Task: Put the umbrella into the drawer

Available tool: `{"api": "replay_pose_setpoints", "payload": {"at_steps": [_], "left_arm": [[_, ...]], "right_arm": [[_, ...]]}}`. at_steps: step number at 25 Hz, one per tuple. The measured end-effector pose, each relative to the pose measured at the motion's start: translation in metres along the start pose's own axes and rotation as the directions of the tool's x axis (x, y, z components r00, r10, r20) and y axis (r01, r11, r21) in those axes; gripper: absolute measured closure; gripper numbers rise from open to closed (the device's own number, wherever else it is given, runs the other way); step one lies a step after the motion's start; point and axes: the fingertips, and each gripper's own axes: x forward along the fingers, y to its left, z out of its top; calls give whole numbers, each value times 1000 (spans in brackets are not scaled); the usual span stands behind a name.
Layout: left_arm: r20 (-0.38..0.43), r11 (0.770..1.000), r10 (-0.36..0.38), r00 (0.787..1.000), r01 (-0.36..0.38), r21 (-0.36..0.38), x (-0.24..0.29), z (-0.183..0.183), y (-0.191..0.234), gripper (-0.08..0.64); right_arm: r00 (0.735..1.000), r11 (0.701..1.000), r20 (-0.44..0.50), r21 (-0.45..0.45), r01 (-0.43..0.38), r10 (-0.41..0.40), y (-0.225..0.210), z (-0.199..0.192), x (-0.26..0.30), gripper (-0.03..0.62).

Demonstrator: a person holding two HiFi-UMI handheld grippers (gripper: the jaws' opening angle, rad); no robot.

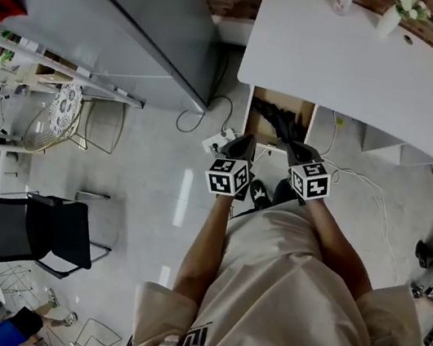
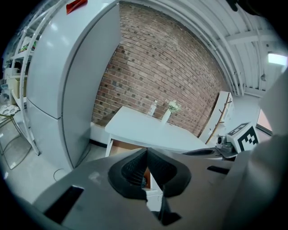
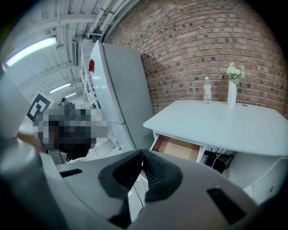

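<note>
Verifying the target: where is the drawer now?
In the right gripper view, the drawer sits open under the left end of the white table, right of the tall grey cabinet.

The wooden drawer point(image 1: 298, 108) stands pulled open under the white table point(image 1: 361, 61), the black umbrella point(image 1: 278, 122) lying slantwise inside.

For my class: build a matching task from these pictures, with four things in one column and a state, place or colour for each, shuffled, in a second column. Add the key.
Things
1. drawer
2. vase
3. left gripper
4. chair

State, place or colour
A. black
B. jaws shut, nothing between them
C. pulled open
D. standing on the white desk

Pairs: 1-C, 2-D, 3-B, 4-A
</note>
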Motion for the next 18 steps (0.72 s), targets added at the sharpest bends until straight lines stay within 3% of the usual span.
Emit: {"api": "replay_pose_setpoints", "payload": {"at_steps": [4, 18], "left_arm": [[-8, 1000, -14, 1000, 14, -16, 0, -2, 1, 551], [-74, 999, -22, 997, 26, 47, 4, -17, -3, 551]], "right_arm": [[1000, 1000, 3, 3, 3, -3, 1, 1, 0, 525], [1000, 1000, -21, -18, -8, 7, 2, -6, 1, 525]]}}
